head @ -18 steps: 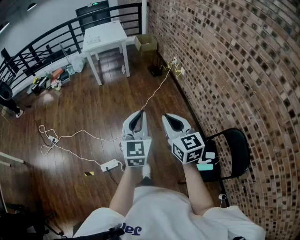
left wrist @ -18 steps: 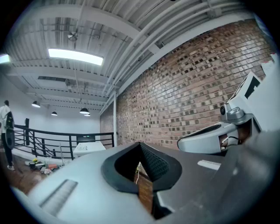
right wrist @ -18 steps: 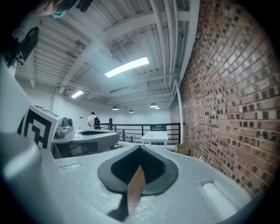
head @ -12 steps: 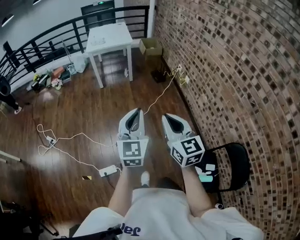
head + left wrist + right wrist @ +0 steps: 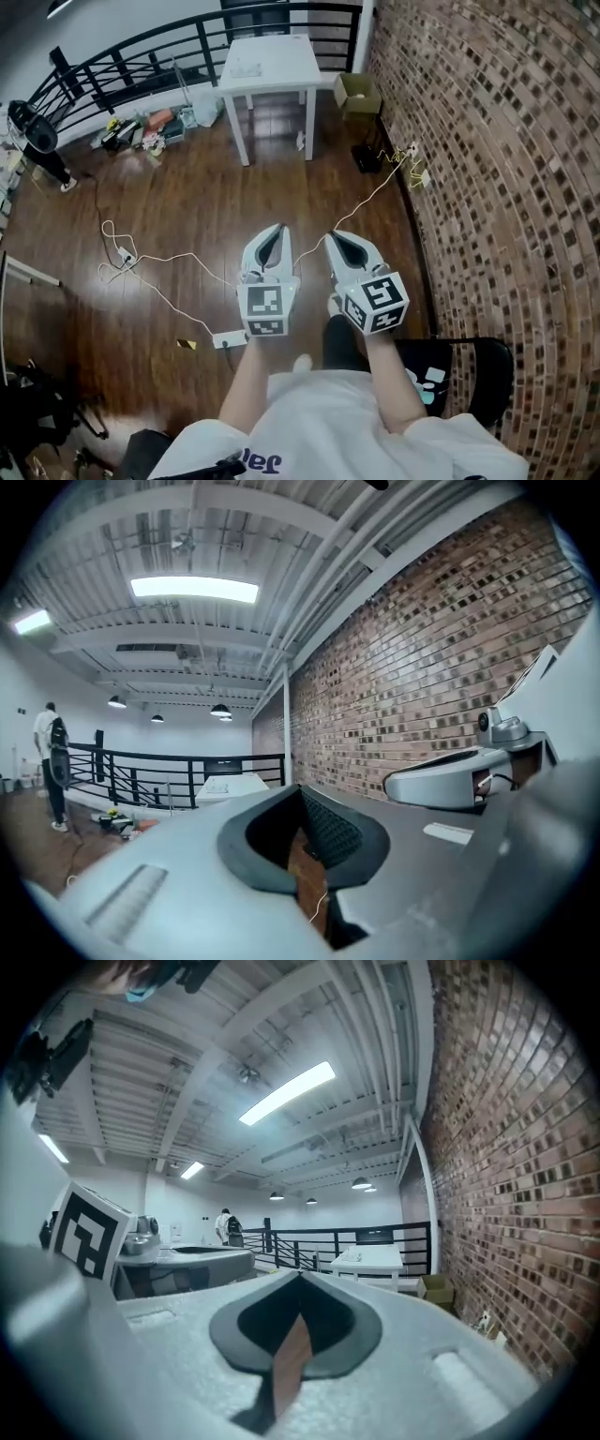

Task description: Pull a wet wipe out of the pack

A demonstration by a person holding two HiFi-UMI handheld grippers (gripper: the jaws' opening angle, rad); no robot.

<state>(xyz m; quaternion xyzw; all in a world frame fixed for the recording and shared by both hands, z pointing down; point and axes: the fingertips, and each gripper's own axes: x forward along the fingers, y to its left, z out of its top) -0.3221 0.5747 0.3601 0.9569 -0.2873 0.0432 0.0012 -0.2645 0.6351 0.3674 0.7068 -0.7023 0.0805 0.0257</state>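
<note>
I hold both grippers side by side at waist height over a dark wood floor, pointing level toward a small white table [image 5: 267,61]. My left gripper [image 5: 277,229] is shut, its tips meeting with nothing between them [image 5: 300,787]. My right gripper [image 5: 331,236] is shut too and holds nothing [image 5: 300,1274]. A small flat item [image 5: 246,67] lies on the table top; I cannot tell what it is. No wet wipe pack can be made out for certain in any view.
A brick wall [image 5: 506,187] runs along the right. A black chair [image 5: 469,375] with small items stands beside my right leg. White cables [image 5: 141,272] and a power strip [image 5: 230,337] cross the floor. A cardboard box [image 5: 356,92], black railing [image 5: 141,56] and a distant person [image 5: 37,141] lie beyond.
The view has swung: the table now sits more centred ahead, and the chair has slid toward the lower right. Both grippers keep their side-by-side pose and stay shut.
</note>
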